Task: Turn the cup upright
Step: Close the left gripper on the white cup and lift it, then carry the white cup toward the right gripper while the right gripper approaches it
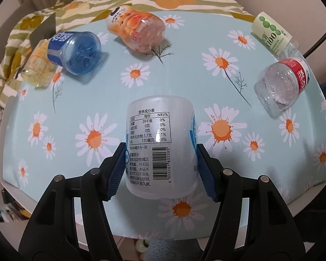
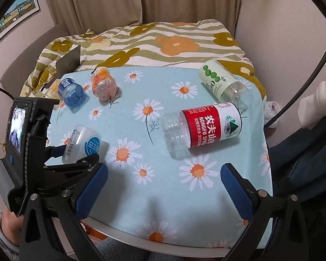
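Cup [image 1: 160, 145], white plastic, lower centre of left wrist view, tilted over the surface [image 1: 76, 100], clamped mid-body by left gripper [image 1: 160, 169]. Looks light, thin-walled, slick; side hold suits, squeeze gently. Right gripper [image 2: 163, 187] spread apart, holding nothing.

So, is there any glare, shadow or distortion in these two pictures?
Left wrist view: small glare on the white bottle label; fisheye bends the table edge. Right wrist view: soft shadow beside the red-label bottle; dark round vignette at corners.
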`<state>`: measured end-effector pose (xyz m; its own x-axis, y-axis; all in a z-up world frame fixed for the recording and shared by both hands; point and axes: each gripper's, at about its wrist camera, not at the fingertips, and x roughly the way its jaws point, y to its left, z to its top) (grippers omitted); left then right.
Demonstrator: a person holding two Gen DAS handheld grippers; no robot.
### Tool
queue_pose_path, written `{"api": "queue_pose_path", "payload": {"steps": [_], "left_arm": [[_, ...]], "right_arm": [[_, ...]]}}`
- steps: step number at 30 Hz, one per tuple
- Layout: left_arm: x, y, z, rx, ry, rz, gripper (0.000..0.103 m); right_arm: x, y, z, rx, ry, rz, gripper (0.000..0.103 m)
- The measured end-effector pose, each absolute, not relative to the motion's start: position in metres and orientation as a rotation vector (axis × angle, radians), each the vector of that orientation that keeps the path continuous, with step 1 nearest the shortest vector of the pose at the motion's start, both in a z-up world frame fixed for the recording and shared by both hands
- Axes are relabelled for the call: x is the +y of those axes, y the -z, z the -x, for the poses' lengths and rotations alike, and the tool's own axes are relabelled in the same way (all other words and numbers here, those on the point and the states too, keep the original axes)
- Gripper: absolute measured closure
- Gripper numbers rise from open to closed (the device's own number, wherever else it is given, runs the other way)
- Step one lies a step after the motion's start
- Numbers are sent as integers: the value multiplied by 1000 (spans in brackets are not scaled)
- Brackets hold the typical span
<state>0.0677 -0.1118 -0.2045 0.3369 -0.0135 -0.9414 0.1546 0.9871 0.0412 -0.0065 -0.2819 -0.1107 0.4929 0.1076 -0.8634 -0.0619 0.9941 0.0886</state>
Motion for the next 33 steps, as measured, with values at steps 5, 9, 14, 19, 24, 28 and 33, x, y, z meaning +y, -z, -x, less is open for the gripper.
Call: {"api": "queue_pose_path", "payload": {"steps": [5,9,14,19,24,28,33], "left_arm": [[-107,193,-60,1177,91,-125,0],[-100,175,-56,1178,63,-118,0],[-78,141,-42,1152,17,-98,0],[-48,128,-35,1157,-17,-77,0],[-23,124,-33,1147,2,-92,0],[3,123,-38,1141,54,-79,0],[33,134,-43,1153,85,-79,0]], "right_arm": [[-286,107,8,1044,-102,-50,0],[-290,101,8,1042,-112,-57,0],[-292,87,2,1050,-144,-44,0],[-283,76,-6,1070,-173,-48,0],[-263,76,-24,1171,-236,-75,0],[-242,82,-44,1276,-276,-119,0],[-216,103,-74,1421,-303,-198,0]]}}
